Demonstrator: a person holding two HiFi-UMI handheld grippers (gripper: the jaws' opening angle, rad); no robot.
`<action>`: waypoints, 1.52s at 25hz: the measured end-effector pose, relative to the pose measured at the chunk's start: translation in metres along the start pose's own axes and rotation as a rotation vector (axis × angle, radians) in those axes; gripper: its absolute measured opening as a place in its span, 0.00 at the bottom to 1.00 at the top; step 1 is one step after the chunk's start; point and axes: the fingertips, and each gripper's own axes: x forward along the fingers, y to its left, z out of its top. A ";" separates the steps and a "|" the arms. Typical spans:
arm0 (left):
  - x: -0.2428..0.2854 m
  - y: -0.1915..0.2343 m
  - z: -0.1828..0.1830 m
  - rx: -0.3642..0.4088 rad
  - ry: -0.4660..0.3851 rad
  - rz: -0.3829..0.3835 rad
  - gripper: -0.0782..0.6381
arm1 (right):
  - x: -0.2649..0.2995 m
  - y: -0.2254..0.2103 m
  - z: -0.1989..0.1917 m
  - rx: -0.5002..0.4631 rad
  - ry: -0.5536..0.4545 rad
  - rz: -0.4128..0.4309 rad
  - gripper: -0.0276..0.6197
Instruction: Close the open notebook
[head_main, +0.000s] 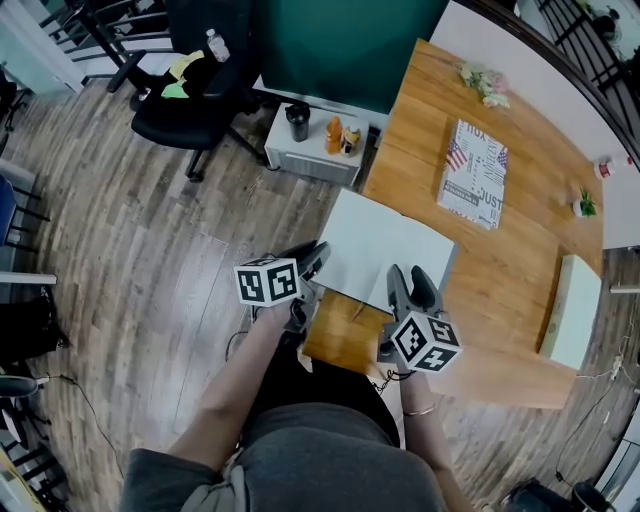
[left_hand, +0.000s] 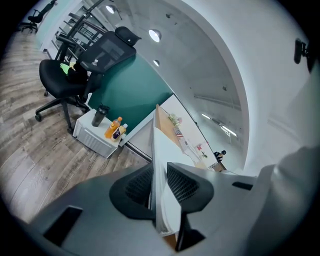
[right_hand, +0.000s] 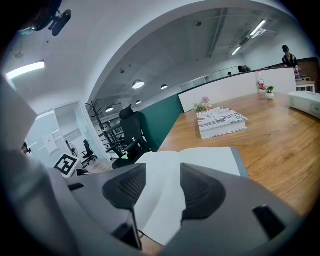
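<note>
Notebook (head_main: 385, 250): open, blank pages up, on desk (head_main: 500, 290); left leaf juts past desk's left edge.
Axis: spread runs crosswise, left to right; spine runs away from the body, roughly midway between the two claws.
Left claw (head_main: 318, 252): at the outer edge of the left leaf, reaching in from the side. In left gripper view, leaf seen edge-on in the gap, pads tight against it on both sides. Clenched on that leaf.
Right claw (head_main: 410, 276): at the near edge, just right of the spine, pointing away and down over the right leaf. In right gripper view, jaws apart with the white page showing through the gap, nothing gripped. Released; contact with paper not clear.
Nearer hand: left, already on the free leaf.
Direction from left claw: spine and right leaf lie to its right, toward the right claw.
Likely move: swing left leaf up and over to the right, about the spine.
Risk: right claw sits over the landing leaf, probably must clear first.
</note>
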 end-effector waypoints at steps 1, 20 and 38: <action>-0.001 -0.002 0.001 0.010 0.002 -0.002 0.24 | -0.001 0.000 0.000 0.004 -0.003 -0.005 0.36; -0.013 -0.047 0.019 0.201 0.037 -0.057 0.21 | -0.033 -0.005 -0.007 0.059 -0.078 -0.118 0.35; -0.012 -0.111 0.024 0.467 0.090 -0.110 0.21 | -0.087 -0.013 -0.024 0.145 -0.180 -0.265 0.35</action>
